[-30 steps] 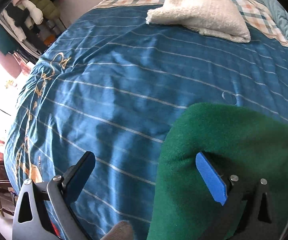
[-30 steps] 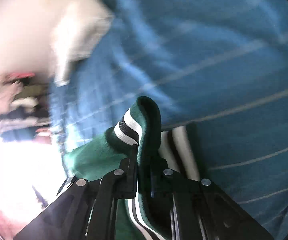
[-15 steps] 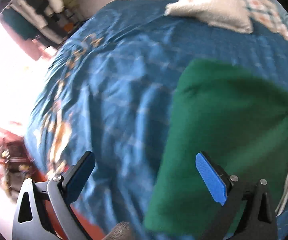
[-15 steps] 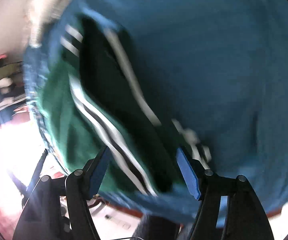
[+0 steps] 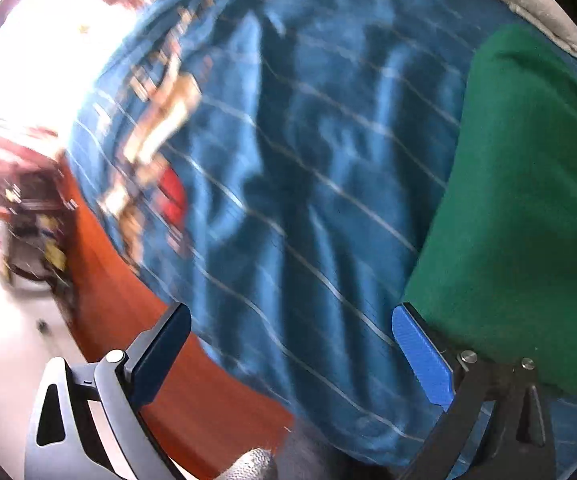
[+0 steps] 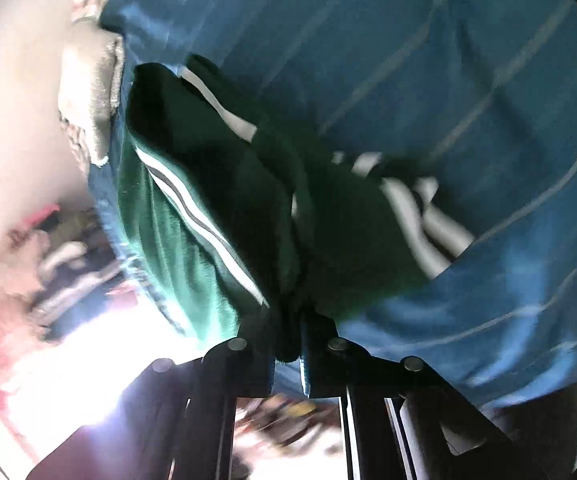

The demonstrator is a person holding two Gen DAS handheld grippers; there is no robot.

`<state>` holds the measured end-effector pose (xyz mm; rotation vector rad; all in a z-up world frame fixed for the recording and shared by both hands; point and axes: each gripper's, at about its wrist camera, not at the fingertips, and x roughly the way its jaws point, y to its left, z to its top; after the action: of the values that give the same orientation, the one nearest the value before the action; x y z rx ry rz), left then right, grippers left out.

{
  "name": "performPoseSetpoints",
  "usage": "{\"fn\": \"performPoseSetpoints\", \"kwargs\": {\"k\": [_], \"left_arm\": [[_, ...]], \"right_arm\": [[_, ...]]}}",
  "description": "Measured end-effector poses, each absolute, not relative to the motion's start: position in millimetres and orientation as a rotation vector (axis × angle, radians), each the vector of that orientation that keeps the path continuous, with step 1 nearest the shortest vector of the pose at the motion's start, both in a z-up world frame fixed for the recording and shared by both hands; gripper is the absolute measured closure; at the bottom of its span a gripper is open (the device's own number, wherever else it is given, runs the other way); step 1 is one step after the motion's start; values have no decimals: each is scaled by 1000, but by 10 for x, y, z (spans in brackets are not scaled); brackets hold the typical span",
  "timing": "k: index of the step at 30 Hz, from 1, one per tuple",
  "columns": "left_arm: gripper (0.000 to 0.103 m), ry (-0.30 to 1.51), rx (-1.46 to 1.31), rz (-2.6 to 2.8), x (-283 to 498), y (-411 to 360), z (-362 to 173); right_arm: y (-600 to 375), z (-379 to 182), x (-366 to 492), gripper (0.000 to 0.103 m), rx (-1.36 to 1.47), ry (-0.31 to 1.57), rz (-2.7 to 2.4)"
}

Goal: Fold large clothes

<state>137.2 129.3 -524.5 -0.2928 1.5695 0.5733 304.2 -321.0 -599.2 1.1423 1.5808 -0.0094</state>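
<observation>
A green garment with white and black stripes lies folded on the blue striped bed cover. In the left wrist view the green garment (image 5: 528,200) fills the right side. My left gripper (image 5: 288,348) is open and empty, over the bed's near edge, its right finger beside the garment's corner. In the right wrist view the green garment (image 6: 248,200) stretches away from my right gripper (image 6: 288,344), whose jaws are closed on the garment's near edge. The view is blurred.
The blue striped bed cover (image 5: 308,140) hangs over the bed's edge, with the reddish floor (image 5: 136,320) and some clutter (image 5: 32,232) at the left. A cream blanket (image 6: 88,92) lies beyond the garment. Bright window light washes out the left side.
My left gripper has pulled back toward the bed's edge, staying open. My right gripper opened half a second ago and is now closed on the garment's near edge.
</observation>
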Motion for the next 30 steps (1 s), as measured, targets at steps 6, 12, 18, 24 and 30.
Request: {"fn": "performPoseSetpoints", "kwargs": {"k": [6, 12, 18, 24, 30], "left_arm": [[0, 1570, -553, 647, 1202, 1444, -5387], [0, 1498, -329, 586, 1321, 1219, -5196], [0, 1506, -268, 614, 1632, 1175, -5422], [0, 1519, -275, 619, 1579, 1273, -5223], [0, 1383, -220, 622, 1892, 1228, -4687]], "right_arm": [[-3050, -6451, 3226, 90, 835, 1816, -47], [-3093, -6051, 3379, 66, 799, 1769, -25], [-2957, -5781, 3761, 42, 805, 1631, 74], [-2595, -6178, 3979, 103, 737, 1623, 0], [-2930, -6092, 4000, 98, 916, 1642, -89]]}}
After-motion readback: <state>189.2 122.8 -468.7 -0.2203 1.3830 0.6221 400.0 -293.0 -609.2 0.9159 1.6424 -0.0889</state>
